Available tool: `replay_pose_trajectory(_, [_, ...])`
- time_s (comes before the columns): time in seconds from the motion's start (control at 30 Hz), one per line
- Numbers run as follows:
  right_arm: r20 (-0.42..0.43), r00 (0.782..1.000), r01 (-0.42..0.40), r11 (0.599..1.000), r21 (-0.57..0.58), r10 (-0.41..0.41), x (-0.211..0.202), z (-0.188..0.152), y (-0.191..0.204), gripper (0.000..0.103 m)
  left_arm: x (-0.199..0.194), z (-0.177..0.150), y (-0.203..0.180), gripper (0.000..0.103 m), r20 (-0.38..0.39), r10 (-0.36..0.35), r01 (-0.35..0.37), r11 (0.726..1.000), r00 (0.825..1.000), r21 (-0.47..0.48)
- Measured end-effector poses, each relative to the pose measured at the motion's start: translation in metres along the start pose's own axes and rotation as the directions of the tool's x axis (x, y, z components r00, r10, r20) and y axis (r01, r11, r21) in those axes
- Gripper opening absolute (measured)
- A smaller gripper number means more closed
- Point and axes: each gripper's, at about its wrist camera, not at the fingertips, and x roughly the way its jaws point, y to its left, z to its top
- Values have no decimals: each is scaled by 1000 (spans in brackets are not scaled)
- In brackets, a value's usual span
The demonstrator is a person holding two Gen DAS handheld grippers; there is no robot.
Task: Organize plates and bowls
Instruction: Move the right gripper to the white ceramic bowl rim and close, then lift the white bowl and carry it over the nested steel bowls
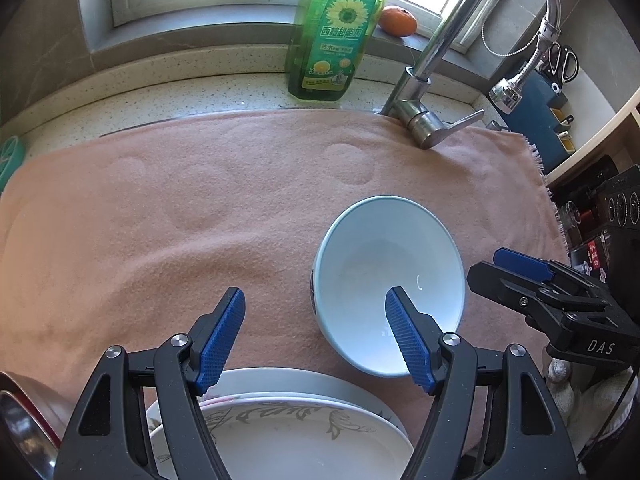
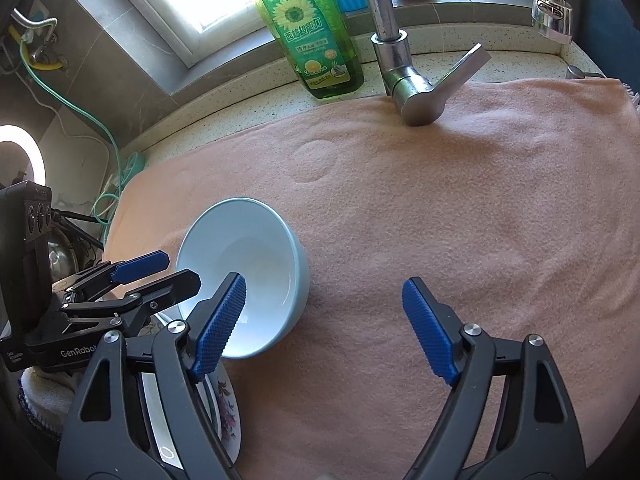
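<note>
Spanning the counter, a pink towel carries the dishes, viewed here from both wrist cameras. At far left in the left wrist view, the rim of a metal pot shows at the towel's near corner. Next comes a stack of plates, the top one white with a grey leaf pattern, lying under the left gripper. Its blue-padded fingers stand moderately wide and hold nothing; the right-hand pad overlaps the bowl's rim in the picture, but contact cannot be told. Just right of the plates, the pale blue bowl sits upright and empty on the towel. Behind it stand a green detergent bottle, an orange on the window sill, and a chrome faucet. At right, the right gripper hangs over bare towel beside the bowl, its fingers likewise moderately spread and empty.
</note>
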Motion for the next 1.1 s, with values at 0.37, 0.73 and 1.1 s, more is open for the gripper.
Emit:
replay_pose_trajectory(0.37, [-52,998,-31,1000,2,31,15,-3,2,44,4,-1,-1,43,-6,-33,33,999,999,27])
replay_pose_trajectory(0.73, [-97,993,-67,998,18,68,29,-1,4,15,9,2,3,17,-19,-72,73,997,997,14])
replay_pose_trajectory(1.1, [-77,996,-51,999,6,51,20,6,15,13,6,2,5,14,-18,-85,85,996,996,12])
